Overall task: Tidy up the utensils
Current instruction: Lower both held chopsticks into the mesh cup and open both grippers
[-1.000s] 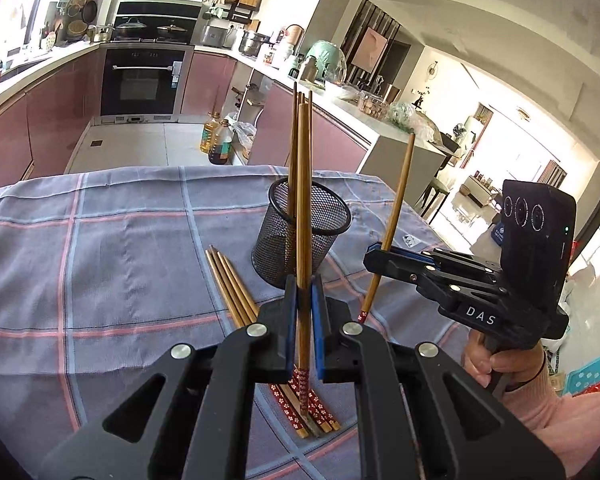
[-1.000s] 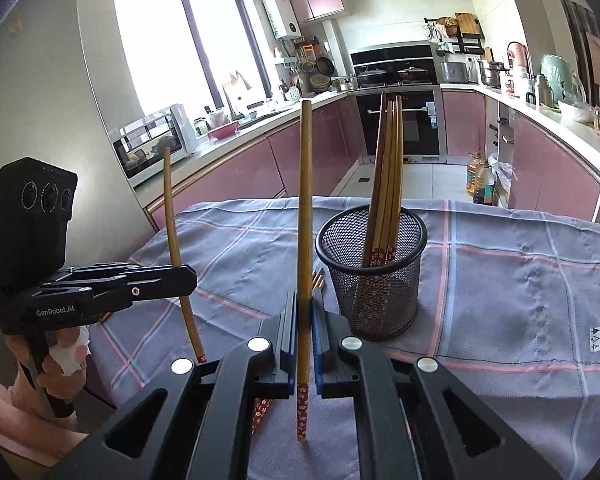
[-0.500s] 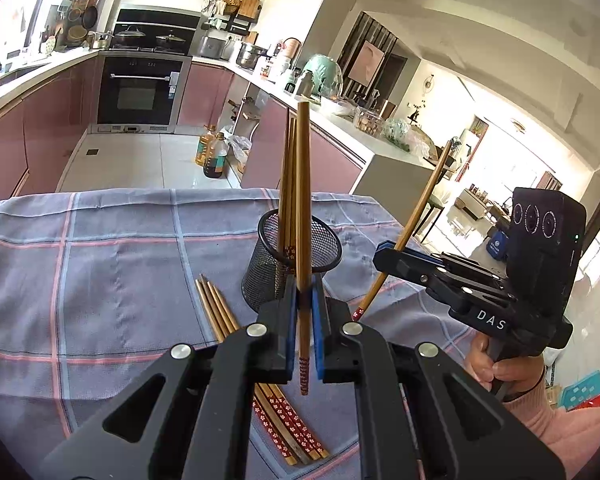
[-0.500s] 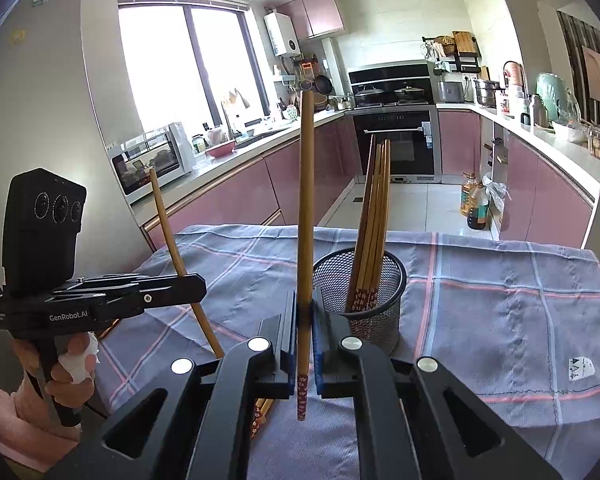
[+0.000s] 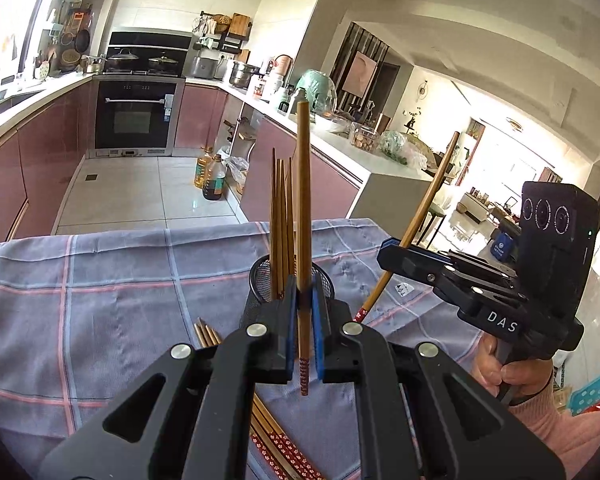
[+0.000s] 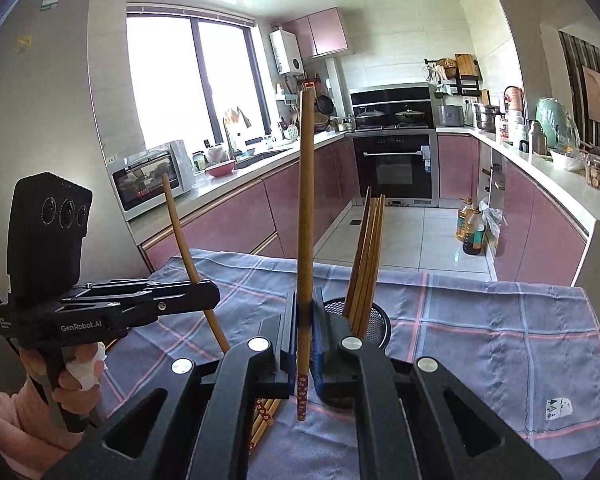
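Observation:
My left gripper [image 5: 303,326] is shut on a wooden chopstick [image 5: 303,200] held upright, its red patterned end down, above the table. My right gripper [image 6: 303,334] is shut on another upright chopstick [image 6: 305,216]. A black mesh cup [image 5: 260,280] stands just beyond both grippers and holds several chopsticks [image 5: 281,224]; it also shows in the right wrist view [image 6: 376,326]. More chopsticks [image 5: 268,428] lie on the cloth below my left gripper. The right gripper [image 5: 392,256] shows at right in the left wrist view, the left gripper [image 6: 208,294] at left in the right wrist view.
A grey-blue checked cloth [image 5: 100,300] covers the table. Behind it are a tiled kitchen floor, pink cabinets [image 6: 236,228], an oven [image 5: 134,118] and oil bottles [image 5: 210,180] on the floor. The table's far edge lies just behind the cup.
Both grippers have risen and tilted up with their chopsticks. The cup now sits lower in both views, partly hidden behind the fingers.

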A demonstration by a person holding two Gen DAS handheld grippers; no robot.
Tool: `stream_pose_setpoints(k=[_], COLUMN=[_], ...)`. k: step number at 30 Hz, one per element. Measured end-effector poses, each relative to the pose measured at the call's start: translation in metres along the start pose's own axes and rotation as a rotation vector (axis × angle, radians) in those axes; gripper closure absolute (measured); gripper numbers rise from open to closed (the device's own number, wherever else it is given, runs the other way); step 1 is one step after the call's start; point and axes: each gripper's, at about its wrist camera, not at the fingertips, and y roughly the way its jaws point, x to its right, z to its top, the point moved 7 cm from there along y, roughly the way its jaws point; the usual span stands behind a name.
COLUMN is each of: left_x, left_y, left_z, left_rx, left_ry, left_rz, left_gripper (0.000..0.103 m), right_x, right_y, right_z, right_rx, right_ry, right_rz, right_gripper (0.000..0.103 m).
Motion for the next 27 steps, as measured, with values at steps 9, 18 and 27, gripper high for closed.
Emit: stream_pose_setpoints(k=[9, 18, 27], left_x=[0.006, 0.008, 0.012], left_y=[-0.001, -0.006, 0.000], left_z=[0.025, 0.047, 0.064], left_rx=[0.046, 0.088, 0.120], left_ry=[0.024, 0.012, 0.040], left_rz=[0.011, 0.012, 0.048], left_gripper=[0.096, 0.096, 0.096], right_x=[0.001, 0.002, 0.008], right_y=[-0.003, 0.000, 0.012], right_z=[0.022, 0.036, 0.043], right_rx=[0.037, 0.062, 0.058], right_ry=[-0.022, -0.035, -0.047], right_rz=[-0.003, -0.011, -0.029], right_gripper=[0.097, 0.097, 0.097])
